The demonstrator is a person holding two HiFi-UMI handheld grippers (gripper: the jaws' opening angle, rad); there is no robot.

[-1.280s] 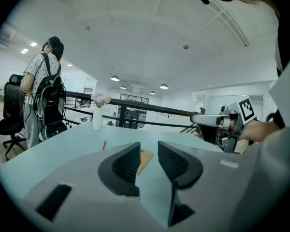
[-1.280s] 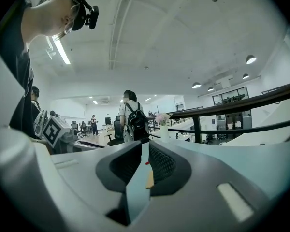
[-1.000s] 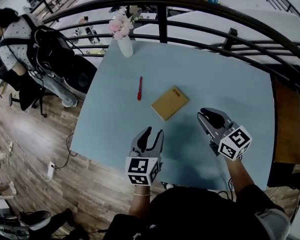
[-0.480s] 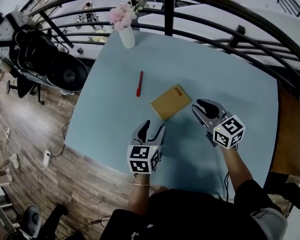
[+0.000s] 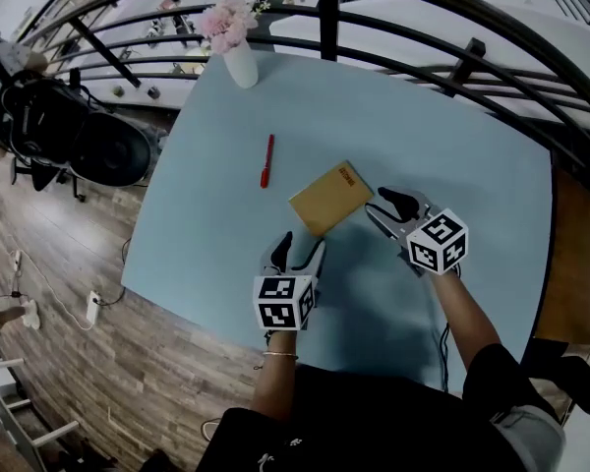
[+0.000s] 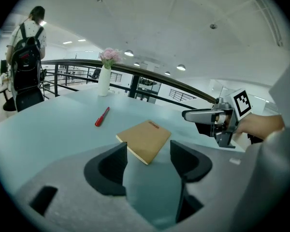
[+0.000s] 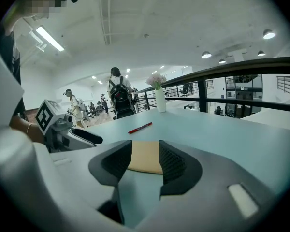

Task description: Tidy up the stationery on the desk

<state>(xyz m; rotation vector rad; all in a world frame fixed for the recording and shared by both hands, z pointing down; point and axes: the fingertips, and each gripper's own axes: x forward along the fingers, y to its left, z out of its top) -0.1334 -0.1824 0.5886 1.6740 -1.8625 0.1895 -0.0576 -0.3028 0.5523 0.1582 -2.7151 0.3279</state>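
Close to the near edge of the pale blue worktop [image 5: 423,136], the left tongs [image 5: 301,247] are hanging low over the bare surface. Their jaws have just been opening and are standing wide apart, with nothing between them. A little further in, the right tongs [image 5: 382,205] are pointing at the right corner of the notebook [image 5: 330,198]. Their jaws have also been opening and are now partly apart. The notebook is showing in the gap just ahead of them, but the ribbed pads are not pressing on it. I judge that the approach to the notebook is in hand and that nothing is picked up yet. The notebook is lying flat near the middle of the worktop. It is thin and rectangular, with a matte brown paper cover, so the next move is probably calling for a low, careful entry at its edge. Beyond it, toward the left edge, a slim red pen [image 5: 266,160] is lying apart from the notebook. At the far left corner a white vase [image 5: 240,67] is standing with pink flowers [image 5: 226,23], and a dark metal railing [image 5: 328,13] is curving behind.
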